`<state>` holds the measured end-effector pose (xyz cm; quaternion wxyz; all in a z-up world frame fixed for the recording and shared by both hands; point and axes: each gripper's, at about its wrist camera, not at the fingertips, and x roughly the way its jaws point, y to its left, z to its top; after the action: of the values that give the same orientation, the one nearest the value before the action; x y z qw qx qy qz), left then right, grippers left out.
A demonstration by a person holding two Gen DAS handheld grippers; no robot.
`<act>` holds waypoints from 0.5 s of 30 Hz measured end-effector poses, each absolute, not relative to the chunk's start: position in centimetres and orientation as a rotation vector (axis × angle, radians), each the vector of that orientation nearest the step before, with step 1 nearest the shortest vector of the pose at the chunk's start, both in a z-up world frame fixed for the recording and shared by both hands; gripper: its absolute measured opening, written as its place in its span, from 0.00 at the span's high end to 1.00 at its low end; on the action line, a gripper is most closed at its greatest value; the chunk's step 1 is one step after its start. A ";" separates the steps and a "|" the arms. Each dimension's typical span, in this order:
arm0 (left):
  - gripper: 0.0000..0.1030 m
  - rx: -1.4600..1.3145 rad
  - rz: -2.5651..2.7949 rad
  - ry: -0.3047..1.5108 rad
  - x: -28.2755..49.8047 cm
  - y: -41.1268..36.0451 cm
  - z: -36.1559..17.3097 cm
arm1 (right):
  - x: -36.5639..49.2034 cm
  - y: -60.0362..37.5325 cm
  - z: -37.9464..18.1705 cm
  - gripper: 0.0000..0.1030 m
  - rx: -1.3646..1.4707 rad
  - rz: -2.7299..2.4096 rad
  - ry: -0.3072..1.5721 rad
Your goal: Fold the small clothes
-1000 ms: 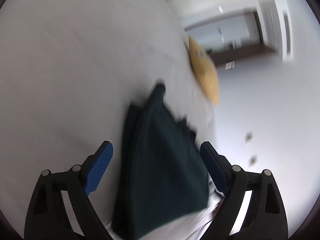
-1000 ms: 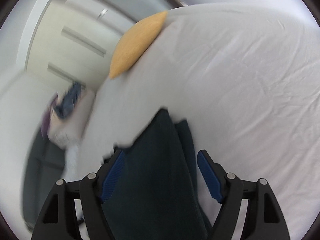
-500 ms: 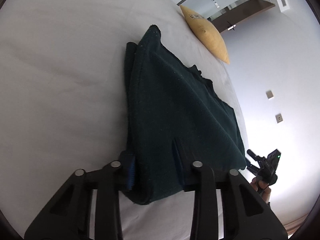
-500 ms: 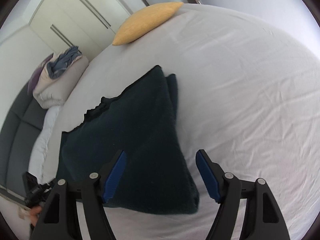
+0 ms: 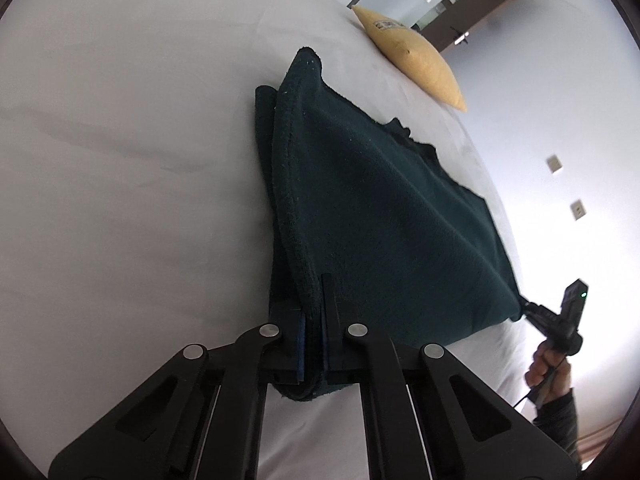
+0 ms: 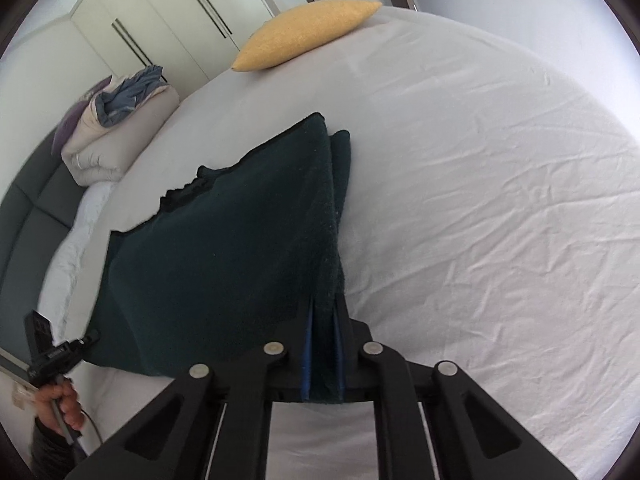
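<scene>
Two near corners of a dark green garment [image 5: 384, 216] are pinched, one by each gripper. It is a thick, fleecy piece, folded over on itself, lying on the white sheet of a bed [image 5: 132, 168] with its far corner rising to a peak. Its edge on the side away from each camera is ragged and stepped.

In the left wrist view the left gripper [image 5: 314, 312] has its jaws together on the near corner, cloth bunched between the blue pads; they have just been closing. Off to the right the right gripper [image 5: 528, 307] bites the other near corner, with a hand [image 5: 550, 372] and dark sleeve below it.

In the right wrist view the right gripper [image 6: 323, 320] is clamped on its corner of the garment [image 6: 240, 256], a fold of fabric squeezed between the pads; its jaws too have just been closing. At the lower left the left gripper [image 6: 86, 340] meets the cloth's other corner, a hand [image 6: 60, 404] wrapped round its handle.

Beyond the garment a yellow pillow [image 6: 308, 32] lies at the far edge of the bed [image 6: 480, 208]. To the left a rolled duvet [image 6: 120, 132] with a blue cloth on top rests against a grey padded headboard [image 6: 28, 220]. White wardrobe doors [image 6: 168, 20] stand behind.
</scene>
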<state>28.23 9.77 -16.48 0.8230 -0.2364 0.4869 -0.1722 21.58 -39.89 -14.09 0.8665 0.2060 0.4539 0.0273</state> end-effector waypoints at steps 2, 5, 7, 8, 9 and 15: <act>0.97 -0.496 -0.365 1.042 27.7 9.9 -16.7 | 21.0 -39.7 -14.1 0.92 0.413 0.047 0.953; 0.97 -0.507 -0.362 1.052 26.6 10.7 -17.3 | 20.3 -40.3 -14.6 0.93 0.432 0.033 0.960; 0.97 -0.525 -0.359 1.055 26.0 11.3 -17.8 | 19.9 -41.2 -15.5 0.93 0.462 0.023 0.968; 0.97 -0.535 -0.357 1.055 25.9 11.5 -18.0 | 19.7 -41.5 -15.8 0.93 0.476 0.022 0.970; 0.97 -0.547 -0.357 1.052 25.8 11.7 -18.2 | 19.4 -41.6 -15.9 0.93 0.484 0.021 0.969; 0.97 -0.544 -0.379 1.055 26.2 11.6 -18.3 | 17.8 -41.4 -16.0 0.94 0.469 0.004 0.967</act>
<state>26.24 11.56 -18.27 0.8122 -0.2549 0.4939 -0.1774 17.75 -41.36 -15.98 0.8592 0.2234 0.4604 0.0020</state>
